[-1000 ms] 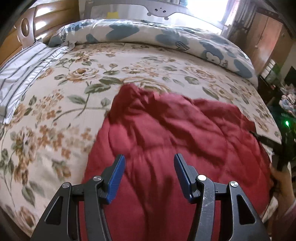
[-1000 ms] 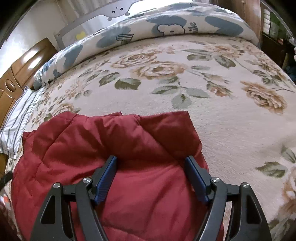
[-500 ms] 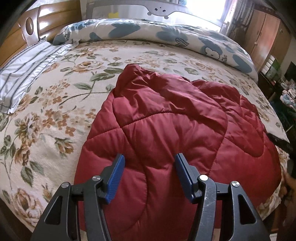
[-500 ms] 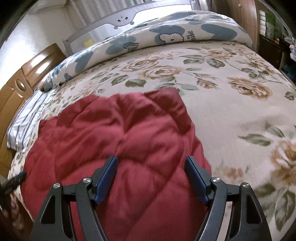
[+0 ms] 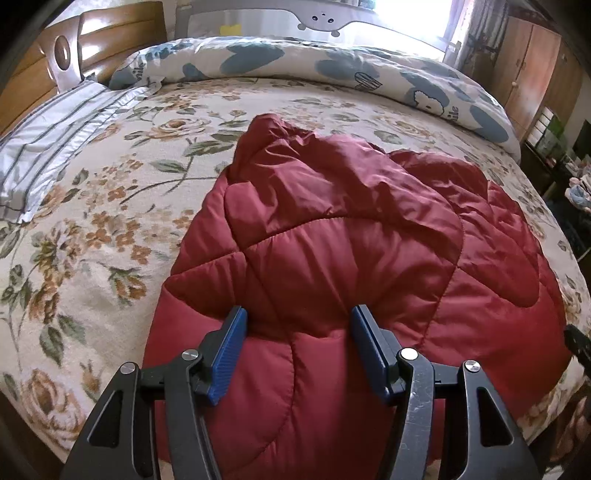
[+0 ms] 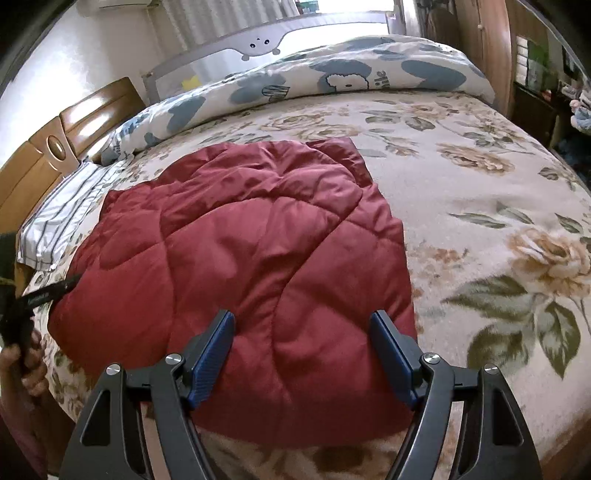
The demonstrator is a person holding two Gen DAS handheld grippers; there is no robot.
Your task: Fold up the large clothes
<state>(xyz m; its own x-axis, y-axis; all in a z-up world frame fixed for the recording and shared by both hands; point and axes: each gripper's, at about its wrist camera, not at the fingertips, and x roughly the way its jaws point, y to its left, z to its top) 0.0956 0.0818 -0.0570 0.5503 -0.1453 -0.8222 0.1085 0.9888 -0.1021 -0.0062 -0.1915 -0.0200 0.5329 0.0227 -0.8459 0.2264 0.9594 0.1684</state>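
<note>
A dark red quilted garment (image 5: 332,240) lies folded and puffy on the floral bedspread (image 5: 110,221), close to the bed's near edge. My left gripper (image 5: 300,310) hovers open just over its near left part, with nothing pinched between the blue pads. My right gripper (image 6: 303,314) stands open above the near right part of the garment (image 6: 258,240), also holding nothing. In the right wrist view the left gripper (image 6: 48,291) pokes in at the far left, held by a hand (image 6: 26,362).
A rolled white and blue duvet (image 5: 332,70) runs along the bed's far side under a grey bed rail (image 5: 321,22). A striped pillow (image 5: 55,129) and wooden headboard (image 5: 74,44) are at left. Wardrobes (image 5: 535,74) and shelves stand at right.
The garment was blurred and moving; now it lies still and flatter on the bed. My right gripper has drawn back and up from it, showing more bedspread. My left gripper shifted slightly.
</note>
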